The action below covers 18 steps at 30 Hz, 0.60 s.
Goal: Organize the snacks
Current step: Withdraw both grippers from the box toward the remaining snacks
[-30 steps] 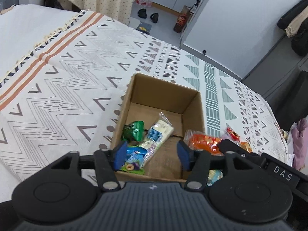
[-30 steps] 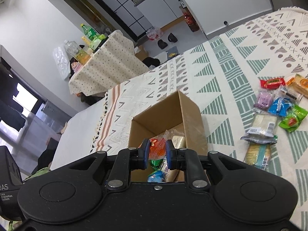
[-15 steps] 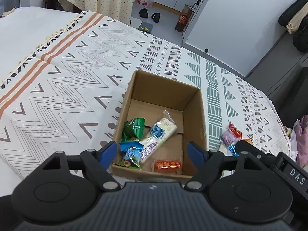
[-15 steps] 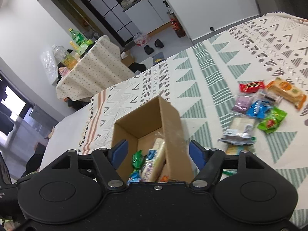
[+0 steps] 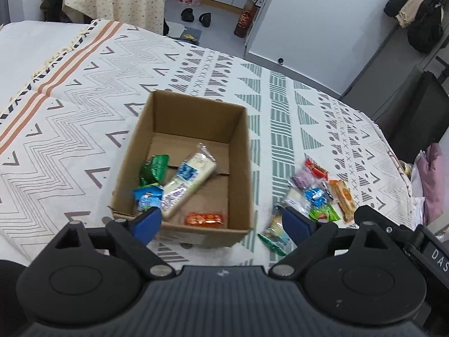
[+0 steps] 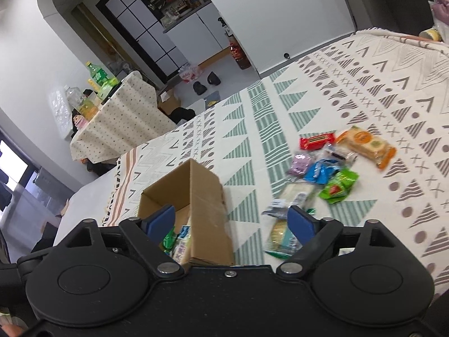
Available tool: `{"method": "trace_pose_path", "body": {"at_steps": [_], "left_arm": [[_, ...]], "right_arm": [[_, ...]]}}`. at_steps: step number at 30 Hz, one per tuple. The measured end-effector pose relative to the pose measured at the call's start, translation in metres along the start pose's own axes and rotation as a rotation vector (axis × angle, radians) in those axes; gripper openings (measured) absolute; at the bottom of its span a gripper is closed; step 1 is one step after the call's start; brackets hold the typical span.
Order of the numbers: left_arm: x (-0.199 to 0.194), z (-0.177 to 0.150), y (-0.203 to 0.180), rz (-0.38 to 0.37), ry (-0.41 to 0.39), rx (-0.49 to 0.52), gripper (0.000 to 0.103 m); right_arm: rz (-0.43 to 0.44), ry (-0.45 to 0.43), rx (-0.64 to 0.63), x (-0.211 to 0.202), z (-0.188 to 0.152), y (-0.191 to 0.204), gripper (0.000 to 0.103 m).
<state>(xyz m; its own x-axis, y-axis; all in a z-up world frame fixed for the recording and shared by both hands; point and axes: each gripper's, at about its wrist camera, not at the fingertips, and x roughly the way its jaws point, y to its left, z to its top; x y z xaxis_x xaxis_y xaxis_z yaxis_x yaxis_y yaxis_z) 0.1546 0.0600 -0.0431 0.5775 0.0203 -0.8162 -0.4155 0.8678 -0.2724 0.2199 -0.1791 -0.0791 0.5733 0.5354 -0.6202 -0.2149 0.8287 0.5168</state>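
An open cardboard box (image 5: pixel 193 106) (image 6: pixel 207 196) sits on a patterned bedspread. Inside lie a green packet (image 5: pixel 153 168), a blue packet (image 5: pixel 147 196), a long clear cracker pack (image 5: pixel 188 179) and an orange-red packet (image 5: pixel 205 219). Loose snacks lie right of the box: a red bar (image 6: pixel 317 140), an orange cracker pack (image 6: pixel 364 144), purple (image 6: pixel 300 164), blue (image 6: pixel 320 170) and green (image 6: pixel 339 186) packets. My left gripper (image 5: pixel 221 223) hangs open above the box's near edge, holding nothing. My right gripper (image 6: pixel 231 221) is open and empty over the box's right wall.
The bedspread (image 5: pixel 70 118) spreads wide to the left of the box. A table with a dotted cloth (image 6: pixel 120 120) and bottles stands beyond the bed. Shoes (image 5: pixel 196 16) lie on the floor. Clothes (image 5: pixel 432 174) pile at the bed's right edge.
The right gripper let go of the orange-red packet, which now lies in the box, and opened wide. Both grippers opened wider and drew back from the box.
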Motion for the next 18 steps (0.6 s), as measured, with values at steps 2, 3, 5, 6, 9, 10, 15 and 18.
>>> {"method": "trace_pose_path", "body": {"at_steps": [2, 3, 5, 6, 9, 10, 15, 18], "left_arm": [[0.0, -0.002, -0.007, -0.003, 0.0, 0.008, 0.093], [0.0, -0.003, -0.011, -0.005, 0.0, 0.012, 0.093], [-0.001, -0.005, -0.019, -0.009, -0.001, 0.023, 0.093], [-0.001, -0.006, -0.023, -0.012, -0.001, 0.028, 0.093], [0.0, -0.009, -0.035, -0.02, -0.003, 0.042, 0.093], [0.0, -0.009, -0.038, -0.022, -0.004, 0.046, 0.093], [0.003, -0.014, -0.055, -0.03, -0.006, 0.065, 0.093], [0.005, -0.017, -0.065, -0.028, -0.011, 0.082, 0.093]], "right_arm": [[-0.006, -0.008, 0.001, -0.005, 0.001, -0.006, 0.095], [-0.009, -0.012, 0.003, -0.007, 0.002, -0.01, 0.096], [-0.012, -0.02, 0.008, -0.012, 0.004, -0.018, 0.099], [-0.015, -0.022, 0.01, -0.015, 0.004, -0.022, 0.1], [-0.025, -0.028, 0.018, -0.02, 0.006, -0.034, 0.103], [-0.028, -0.03, 0.022, -0.022, 0.006, -0.038, 0.103], [-0.045, -0.041, 0.047, -0.03, 0.008, -0.06, 0.103], [-0.053, -0.045, 0.062, -0.033, 0.009, -0.073, 0.103]]}}
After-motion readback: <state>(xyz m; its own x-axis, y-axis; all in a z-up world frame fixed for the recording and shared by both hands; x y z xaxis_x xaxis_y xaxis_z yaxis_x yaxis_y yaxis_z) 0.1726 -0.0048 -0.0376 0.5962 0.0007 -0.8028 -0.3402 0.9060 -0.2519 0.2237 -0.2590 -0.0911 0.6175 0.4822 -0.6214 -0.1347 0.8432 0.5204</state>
